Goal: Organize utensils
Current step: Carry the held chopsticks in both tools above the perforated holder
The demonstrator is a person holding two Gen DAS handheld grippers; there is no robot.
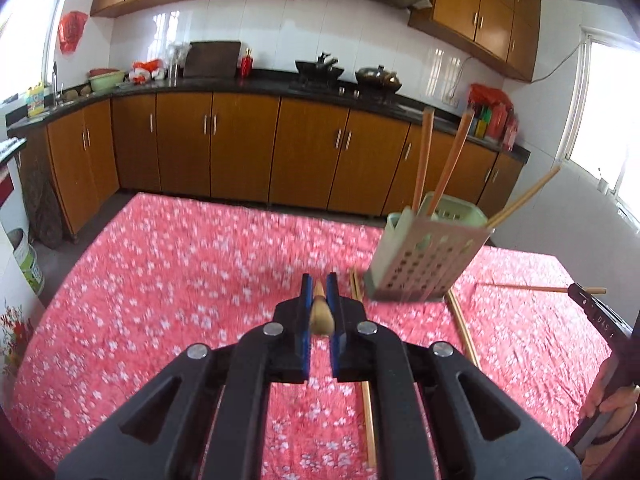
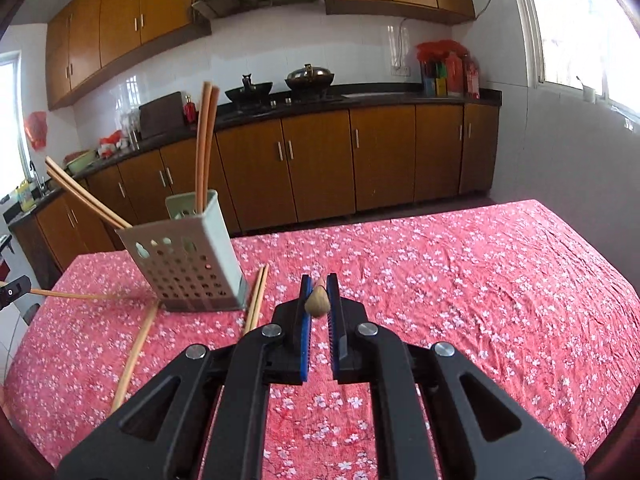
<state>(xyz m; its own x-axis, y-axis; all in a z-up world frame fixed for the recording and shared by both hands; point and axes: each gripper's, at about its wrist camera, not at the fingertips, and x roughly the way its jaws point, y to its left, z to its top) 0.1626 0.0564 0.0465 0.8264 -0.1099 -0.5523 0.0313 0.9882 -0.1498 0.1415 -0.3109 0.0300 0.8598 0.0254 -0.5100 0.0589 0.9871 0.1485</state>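
Your left gripper [image 1: 319, 298] sits low over the red flowered cloth [image 1: 180, 264], its blue pads narrowed onto the butt end of a chopstick [image 1: 320, 312] that points straight away from the lens. Your right gripper [image 2: 319, 298] is pinched the same way on another stick [image 2: 318, 302], seen end-on between its pads. Loose chopsticks lie on the cloth just past the fingers: in the left view a pair [image 1: 362, 344] runs from beside the left gripper back toward the near edge, and a further stick [image 1: 464, 328] lies to its right. In the right view a pair [image 2: 256, 300] lies just right of the holder's foot and one stick [image 2: 134, 356] lies to the left, angled toward the near edge. Beyond them the perforated green holder [image 1: 424, 256] stands tilted on the cloth, toward the table's far edge. Two sticks [image 2: 205, 148] rise steeply from its back compartment and two more [image 2: 84, 196] lean far out of the front one. In the left view your other gripper's tip [image 1: 596, 312] shows at the right edge, with a stick [image 1: 532, 288] reaching toward the holder's foot. Behind the table run the brown cabinets [image 1: 240, 148] and a dark counter [image 1: 256, 80] carrying two woks [image 1: 348, 72].
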